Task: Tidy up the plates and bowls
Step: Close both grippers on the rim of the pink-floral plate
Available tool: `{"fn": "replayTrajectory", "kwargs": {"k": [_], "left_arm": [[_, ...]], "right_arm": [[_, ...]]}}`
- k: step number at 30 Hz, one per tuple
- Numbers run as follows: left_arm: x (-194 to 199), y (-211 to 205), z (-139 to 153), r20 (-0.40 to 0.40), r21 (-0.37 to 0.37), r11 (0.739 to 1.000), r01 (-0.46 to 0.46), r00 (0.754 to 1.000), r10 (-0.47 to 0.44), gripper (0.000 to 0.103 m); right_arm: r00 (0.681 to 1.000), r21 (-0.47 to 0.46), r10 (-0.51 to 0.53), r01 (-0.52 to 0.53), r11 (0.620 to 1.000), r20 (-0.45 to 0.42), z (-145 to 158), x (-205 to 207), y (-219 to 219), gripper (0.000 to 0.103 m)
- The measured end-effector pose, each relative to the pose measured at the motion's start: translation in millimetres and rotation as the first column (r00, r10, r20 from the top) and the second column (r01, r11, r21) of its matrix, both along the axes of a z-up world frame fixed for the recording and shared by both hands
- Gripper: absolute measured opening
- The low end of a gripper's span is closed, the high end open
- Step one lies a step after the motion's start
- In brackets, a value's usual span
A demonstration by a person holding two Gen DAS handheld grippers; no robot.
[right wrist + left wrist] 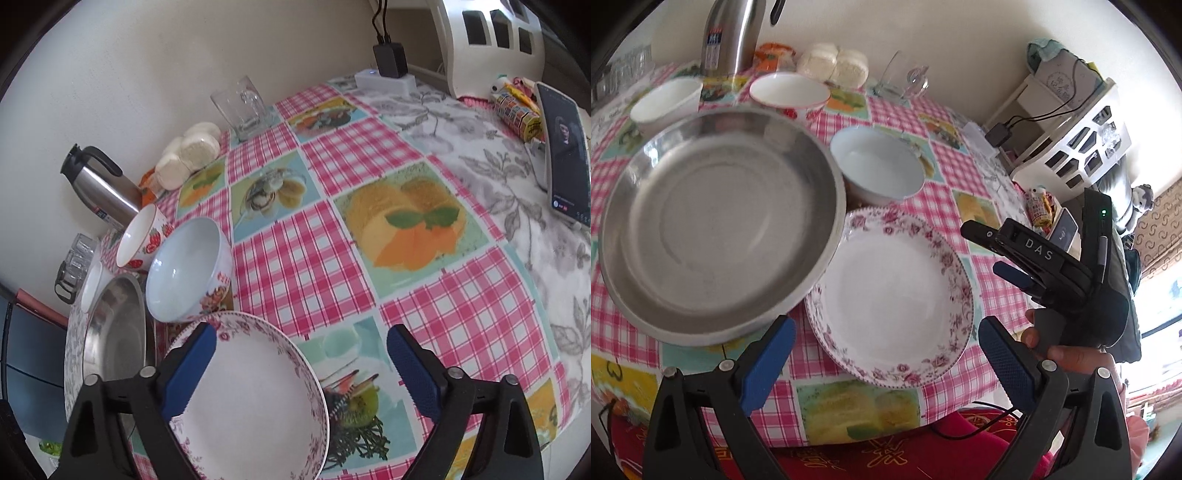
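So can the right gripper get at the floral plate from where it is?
Probably yes: the right gripper is open, the floral plate rim lies between its fingers, and nothing covers that edge.

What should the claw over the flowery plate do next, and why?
Probably ease the right claw down and left until the flowery plate's near rim sits between its pads, then close. The claw is open and holds nothing, and the plate lies flat on the tablecloth, beside the metal bowl.

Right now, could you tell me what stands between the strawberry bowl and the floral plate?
The pale blue bowl stands between the strawberry bowl and the floral plate, clearest in the right wrist view.
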State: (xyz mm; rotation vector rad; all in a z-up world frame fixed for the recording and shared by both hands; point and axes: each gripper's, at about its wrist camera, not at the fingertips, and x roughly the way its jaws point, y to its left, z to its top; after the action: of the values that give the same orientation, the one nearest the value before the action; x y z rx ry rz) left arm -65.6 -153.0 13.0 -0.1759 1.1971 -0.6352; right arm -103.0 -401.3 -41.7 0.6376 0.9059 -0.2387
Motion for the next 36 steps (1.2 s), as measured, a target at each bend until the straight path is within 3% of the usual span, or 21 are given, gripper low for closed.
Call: {"fn": "replayTrajectory", "kwargs": {"k": [6,11,15,22,24,28,29,36], "left_arm": [[6.0,6.7,-27.7,-0.147,-0.003,0.999,-0.053,0.988,0.052,0.098],[10.0,13.5,-44.4,-0.231,-0.007,0.995,-0.102,0.968,0.098,0.08],[14.7,20.2,-53.2,-0.262,-0.004,0.988,-0.152,0.954,0.146,0.074],[17.8,19.7,-58.9,-0.27,0.001,0.984,-0.178,0.947,0.172,0.072],[19.8,19.3,-62.5,-0.278,-0.004,0.983,-0.186,0.944,0.177,0.066],[21.4,21.5,-74.4,-0.326,-0.01,0.978,-0.208,0.925,0.194,0.043],[21.7,22.0,-75.7,-0.328,-0.012,0.977,-0.215,0.923,0.199,0.035],[24.1,24.1,-82.4,-0.336,-0.008,0.97,-0.243,0.914,0.226,0.013]], "right_arm": [[0.997,0.017,0.032,-0.031,0.999,-0.063,-14.4,5.9,5.9,0.093],[0.993,0.033,0.059,-0.056,0.998,-0.1,-25.9,9.1,9.6,0.087],[0.991,0.053,0.069,-0.063,0.997,-0.113,-31.6,8.7,10.1,0.083],[0.992,0.093,0.076,-0.066,0.993,-0.102,-35.3,8.2,8.1,0.062],[0.991,0.106,0.088,-0.077,0.991,-0.098,-36.5,7.2,8.2,0.052],[0.991,0.119,0.096,-0.084,0.989,-0.097,-38.8,7.2,8.8,0.037],[0.991,0.122,0.097,-0.085,0.989,-0.097,-39.2,7.4,9.0,0.036],[0.989,0.112,0.11,-0.099,0.989,-0.1,-39.6,7.4,10.5,0.032]]}}
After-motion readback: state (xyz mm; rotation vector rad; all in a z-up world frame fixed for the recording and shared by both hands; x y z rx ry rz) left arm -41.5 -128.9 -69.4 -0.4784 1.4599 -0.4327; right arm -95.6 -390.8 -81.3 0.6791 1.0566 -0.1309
